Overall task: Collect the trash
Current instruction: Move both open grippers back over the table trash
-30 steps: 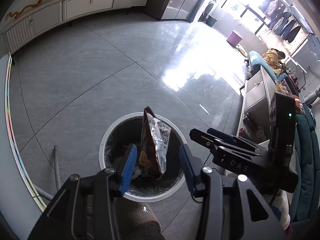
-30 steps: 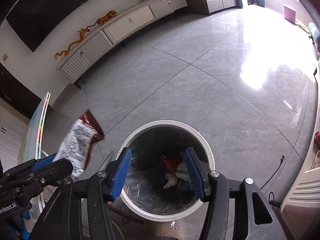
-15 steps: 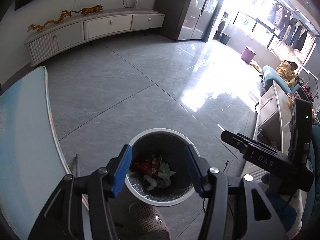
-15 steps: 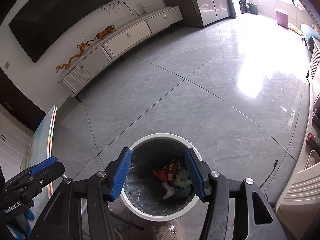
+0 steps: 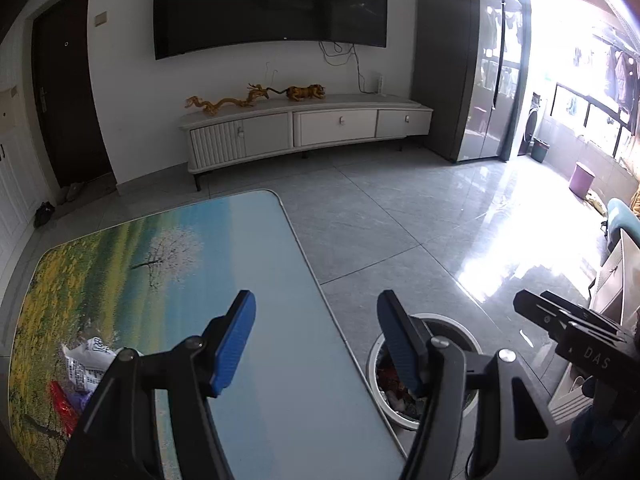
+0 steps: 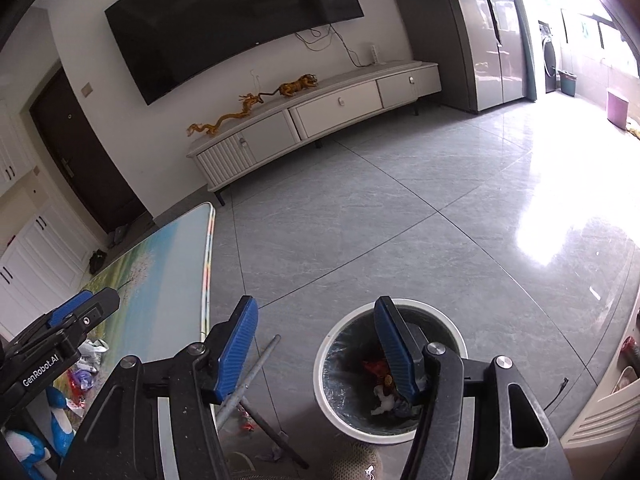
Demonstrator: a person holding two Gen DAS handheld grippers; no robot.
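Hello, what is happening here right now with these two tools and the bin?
A person is clearing trash with tongs in each hand. Both the left tongs and the right tongs are open and hold nothing; their jaws have just been opening. The bin on the floor already holds wrappers. More trash lies on the table, and the left tongs point over it.

Landscape-print table (image 5: pixel 280 380) — white-rimmed bin (image 6: pixel 326 392), blue-padded gripper (image 5: pixel 316 344)

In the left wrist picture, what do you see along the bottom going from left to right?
Trash pile → table → trash bin → the other hand-held gripper.
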